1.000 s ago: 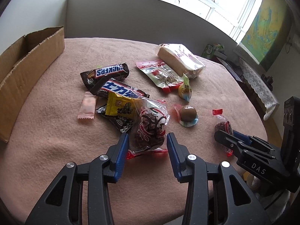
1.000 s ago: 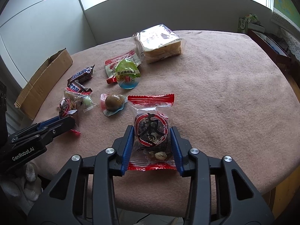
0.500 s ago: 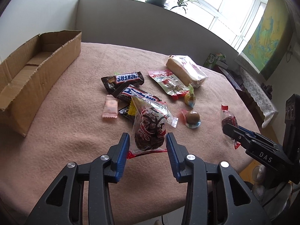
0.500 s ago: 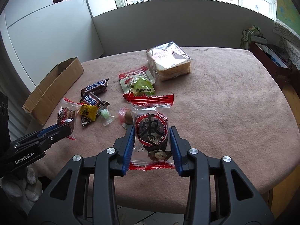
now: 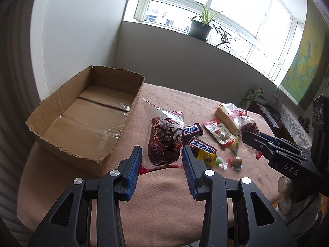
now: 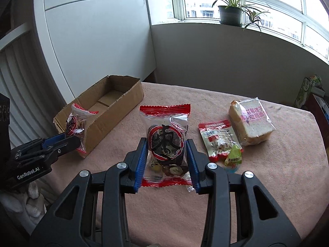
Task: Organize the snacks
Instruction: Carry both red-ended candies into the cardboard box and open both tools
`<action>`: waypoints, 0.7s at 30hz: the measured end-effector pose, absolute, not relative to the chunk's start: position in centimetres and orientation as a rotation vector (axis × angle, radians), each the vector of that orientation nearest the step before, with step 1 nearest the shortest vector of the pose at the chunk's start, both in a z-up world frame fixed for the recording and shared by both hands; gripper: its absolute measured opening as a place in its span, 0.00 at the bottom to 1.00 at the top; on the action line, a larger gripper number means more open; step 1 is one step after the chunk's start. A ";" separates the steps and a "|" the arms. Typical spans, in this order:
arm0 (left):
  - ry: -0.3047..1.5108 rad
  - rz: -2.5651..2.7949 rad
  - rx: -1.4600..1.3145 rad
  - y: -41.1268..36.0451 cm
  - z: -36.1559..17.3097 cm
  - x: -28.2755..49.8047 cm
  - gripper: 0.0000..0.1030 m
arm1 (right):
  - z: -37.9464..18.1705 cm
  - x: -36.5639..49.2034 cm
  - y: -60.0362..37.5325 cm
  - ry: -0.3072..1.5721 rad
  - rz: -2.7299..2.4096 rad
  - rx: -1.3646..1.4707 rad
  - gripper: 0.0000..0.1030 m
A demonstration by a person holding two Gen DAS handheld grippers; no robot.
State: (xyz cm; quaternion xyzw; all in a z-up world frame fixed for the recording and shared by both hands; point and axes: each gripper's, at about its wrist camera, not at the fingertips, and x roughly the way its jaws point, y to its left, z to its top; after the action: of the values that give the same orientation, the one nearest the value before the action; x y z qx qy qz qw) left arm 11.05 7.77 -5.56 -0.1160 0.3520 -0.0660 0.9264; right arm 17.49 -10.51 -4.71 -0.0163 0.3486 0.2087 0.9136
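Packet [image 6: 165, 144] upright lengthwise in right hand-held gripper [image 6: 166, 160].

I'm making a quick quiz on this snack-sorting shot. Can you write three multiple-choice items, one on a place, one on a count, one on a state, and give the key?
1. Where does the cardboard box sit on the table, seen from the left wrist camera?
A. Left of the loose snacks
B. Right of the loose snacks
C. On the window sill

2. How many clear, red-edged date packets are held in grippers?
A. None
B. One
C. Two

3. What is inside the cardboard box?
A. Several snacks
B. Nothing
C. A plant pot

Key: 1 A, the box lies left of the Snickers bar. 2 C, the left gripper holds one date packet and the right gripper holds another date packet. 3 B, its taped floor is bare.
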 end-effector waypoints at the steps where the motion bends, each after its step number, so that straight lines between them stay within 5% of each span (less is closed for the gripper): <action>1: 0.715 -0.119 -0.239 8.4 -5.4 11.1 0.37 | -4.5 17.9 -9.6 0.715 0.447 -0.038 0.37; 21: 0.730 0.079 -0.303 18.5 -6.7 14.0 0.37 | -6.8 25.8 6.4 0.848 0.647 -0.097 0.41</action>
State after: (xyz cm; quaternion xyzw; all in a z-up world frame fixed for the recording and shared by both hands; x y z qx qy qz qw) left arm 13.97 18.47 -6.68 -0.1476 0.3557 0.0386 0.9221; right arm 25.81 6.38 -6.79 -0.0463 0.4039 0.3081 0.8601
